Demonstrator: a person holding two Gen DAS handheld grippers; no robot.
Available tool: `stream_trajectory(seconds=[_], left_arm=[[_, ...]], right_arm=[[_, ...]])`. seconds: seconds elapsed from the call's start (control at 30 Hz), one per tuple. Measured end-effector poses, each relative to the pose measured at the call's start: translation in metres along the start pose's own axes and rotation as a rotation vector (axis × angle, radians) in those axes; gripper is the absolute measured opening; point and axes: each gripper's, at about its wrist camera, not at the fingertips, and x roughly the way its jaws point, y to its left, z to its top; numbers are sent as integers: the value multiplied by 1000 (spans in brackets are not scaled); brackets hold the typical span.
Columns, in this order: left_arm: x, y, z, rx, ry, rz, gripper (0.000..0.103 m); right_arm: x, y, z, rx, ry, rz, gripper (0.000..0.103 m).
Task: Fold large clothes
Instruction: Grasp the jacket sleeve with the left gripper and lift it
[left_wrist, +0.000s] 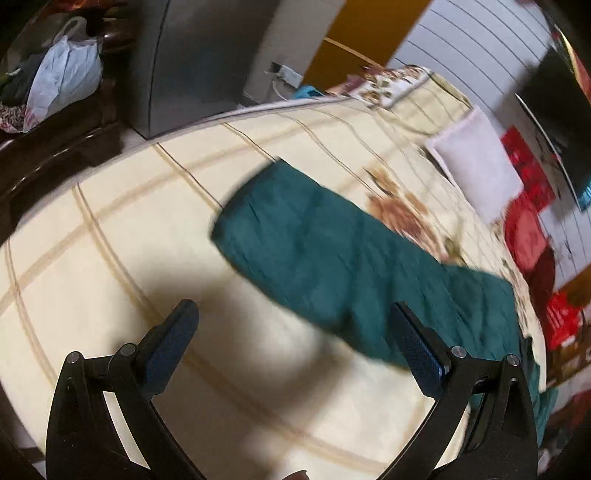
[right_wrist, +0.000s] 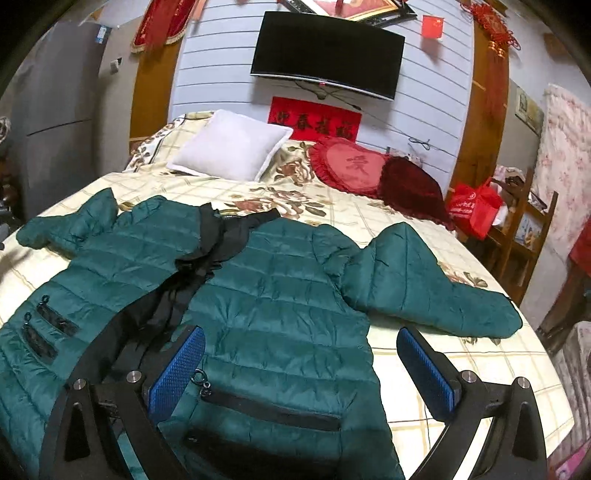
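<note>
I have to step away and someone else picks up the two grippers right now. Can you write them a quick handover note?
Left gripper: open, empty, above bare bedsheet beside one green sleeve.
Right gripper: open, empty, over the jacket front near its zip pocket.
Jacket lies front up on the bed, unzipped, black lining showing, both sleeves spread outward.
Done: laid out roughly flat. No fold made yet.
Left: close the front, fold in the sleeves, fold the body.
</note>
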Motion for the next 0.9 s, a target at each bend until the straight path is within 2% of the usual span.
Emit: stream_trajectory(seconds=[0.17, 0.23, 0.4, 0.5, 0.57, 0.63, 0.7, 0.8, 0.9], left_arm=[[39, 6, 25, 15, 25, 13, 103], [45, 4, 29, 31, 3, 15, 103], [43, 14, 26, -5, -54, -27, 103], [42, 11, 21, 67, -47, -34, 103], [41, 9, 22, 103, -40, -23, 87], [42, 13, 25, 89, -39, -24, 43], [43, 21, 28, 58, -43, -38, 22], [38, 19, 26, 83, -76, -46, 11], [19, 9, 22, 137, -147, -58, 8]], right_arm=[[9, 3, -3, -20, 29, 7, 103], [12, 5, -4, -27, 39, 10, 103], [13, 1, -6, -2, 46, 24, 103], [16, -4, -6, 34, 60, 40, 103], [16, -6, -6, 42, 64, 43, 103], [16, -5, -6, 40, 64, 42, 103], [17, -6, -7, 36, 66, 40, 103], [17, -5, -7, 34, 68, 36, 103], [17, -5, -7, 35, 66, 36, 103]])
